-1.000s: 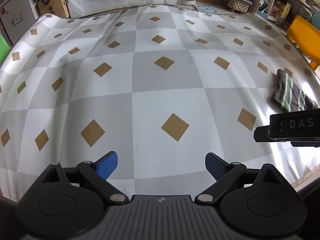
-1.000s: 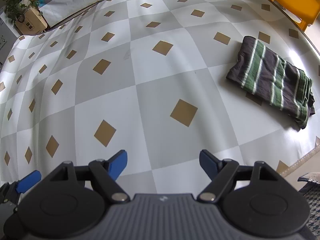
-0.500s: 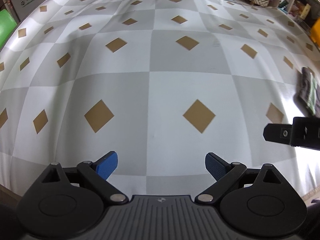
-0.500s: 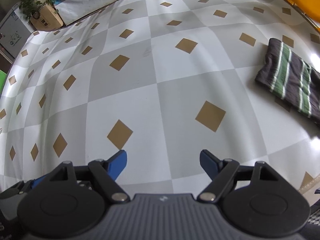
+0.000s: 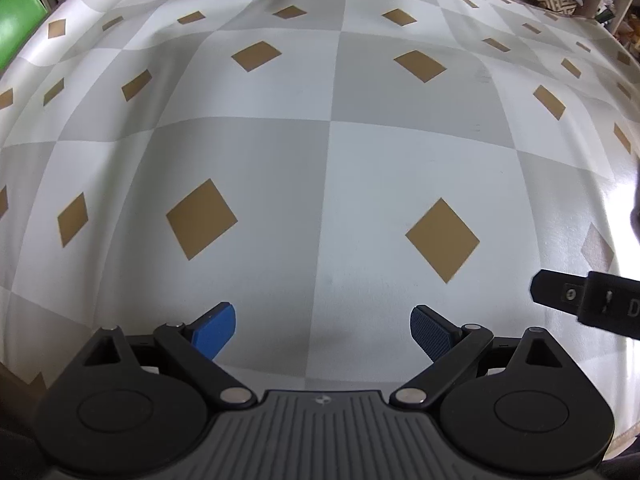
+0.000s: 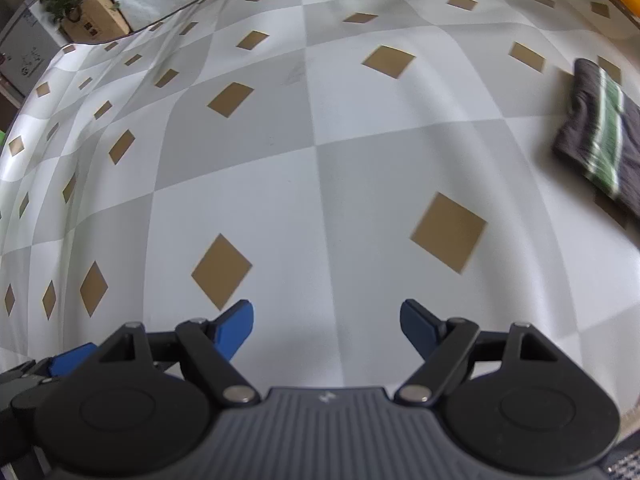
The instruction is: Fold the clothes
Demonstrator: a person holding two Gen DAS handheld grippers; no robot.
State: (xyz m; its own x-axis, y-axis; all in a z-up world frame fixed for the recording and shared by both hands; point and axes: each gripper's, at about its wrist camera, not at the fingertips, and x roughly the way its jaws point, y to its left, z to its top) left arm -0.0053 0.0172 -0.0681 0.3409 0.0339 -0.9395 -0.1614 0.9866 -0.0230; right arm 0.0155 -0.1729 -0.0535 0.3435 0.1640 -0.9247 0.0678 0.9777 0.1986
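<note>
Blue-padded fingers of the left gripper [image 5: 322, 330] stood wide apart and held nothing, poised low over the checked table covering [image 5: 320, 168]. The right gripper [image 6: 326, 326] matched that pose, its fingers likewise spread and empty, both units side by side at the near edge. Farther off, toward the right edge, the dark garment with green and white stripes [image 6: 600, 136] lay as a compact folded bundle, well apart from both grippers. Judged by that bundle, the fold appeared complete; no other clothing was visible on the covering.
</note>
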